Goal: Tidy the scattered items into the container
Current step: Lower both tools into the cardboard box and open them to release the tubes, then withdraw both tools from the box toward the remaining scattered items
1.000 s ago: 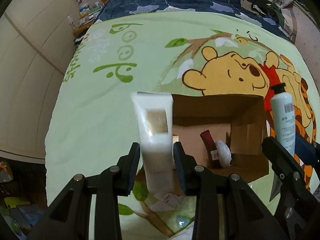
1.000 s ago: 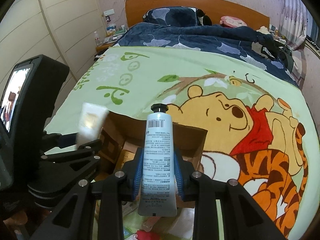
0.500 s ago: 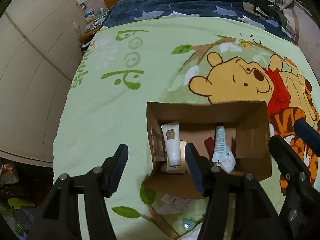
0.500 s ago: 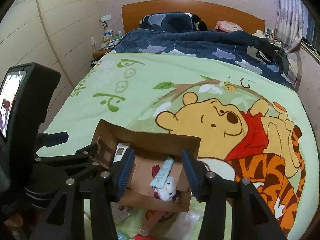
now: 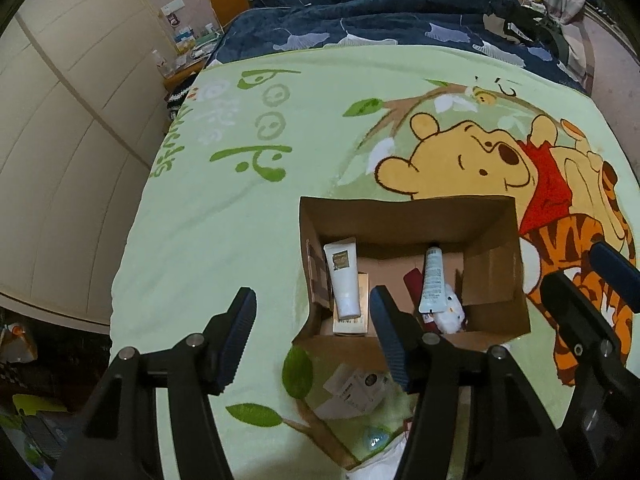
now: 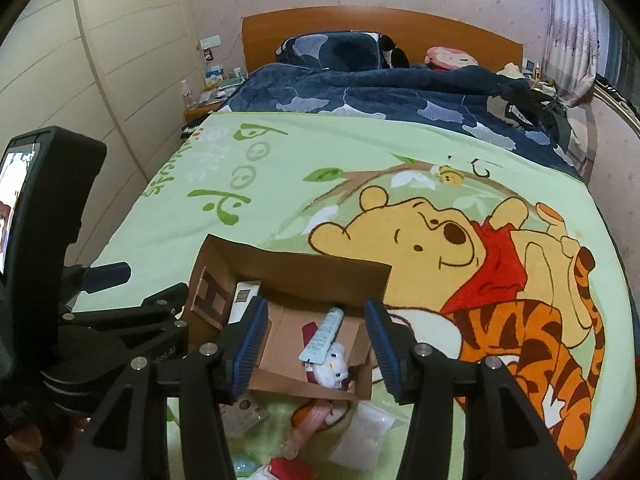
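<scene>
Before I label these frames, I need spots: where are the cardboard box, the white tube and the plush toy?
cardboard box (image 5: 408, 216): left wrist view, inside of far wall.
white tube (image 5: 343, 276): left wrist view, mid-body.
plush toy (image 6: 332, 368): right wrist view, its white face.

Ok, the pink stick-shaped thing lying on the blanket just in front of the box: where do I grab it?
Take the pink item mid-length, from above with the right gripper, jaws set across its narrow width. It lies flat and diagonal on the blanket just outside the cardboard box. Its middle looks unobstructed, with the clear bag off to one side.
</scene>
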`<state>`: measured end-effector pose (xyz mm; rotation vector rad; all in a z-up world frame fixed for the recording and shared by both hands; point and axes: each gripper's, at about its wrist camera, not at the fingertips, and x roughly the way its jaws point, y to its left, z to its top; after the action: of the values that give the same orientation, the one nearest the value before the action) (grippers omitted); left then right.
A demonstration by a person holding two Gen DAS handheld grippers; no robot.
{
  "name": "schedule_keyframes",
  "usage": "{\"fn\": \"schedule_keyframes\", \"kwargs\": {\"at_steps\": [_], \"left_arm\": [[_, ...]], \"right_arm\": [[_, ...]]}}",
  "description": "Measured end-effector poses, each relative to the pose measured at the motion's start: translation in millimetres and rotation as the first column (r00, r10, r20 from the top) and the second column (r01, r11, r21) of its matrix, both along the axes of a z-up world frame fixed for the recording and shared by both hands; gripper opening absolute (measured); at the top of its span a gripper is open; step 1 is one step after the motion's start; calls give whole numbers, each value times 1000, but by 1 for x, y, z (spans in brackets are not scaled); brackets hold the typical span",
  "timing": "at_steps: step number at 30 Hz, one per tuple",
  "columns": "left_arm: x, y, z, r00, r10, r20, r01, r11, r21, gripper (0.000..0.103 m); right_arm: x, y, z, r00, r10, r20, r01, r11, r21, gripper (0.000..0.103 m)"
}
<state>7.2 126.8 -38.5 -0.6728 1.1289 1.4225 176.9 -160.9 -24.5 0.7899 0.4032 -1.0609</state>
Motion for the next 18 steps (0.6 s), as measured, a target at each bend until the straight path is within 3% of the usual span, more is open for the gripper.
{"fn": "schedule_keyframes", "kwargs": {"at_steps": [18], "left_arm": [[5, -73, 31, 997, -74, 28, 73, 996, 44, 61]], "right_arm": [[-19, 69, 17, 999, 43, 0, -43, 998, -47, 52]]}}
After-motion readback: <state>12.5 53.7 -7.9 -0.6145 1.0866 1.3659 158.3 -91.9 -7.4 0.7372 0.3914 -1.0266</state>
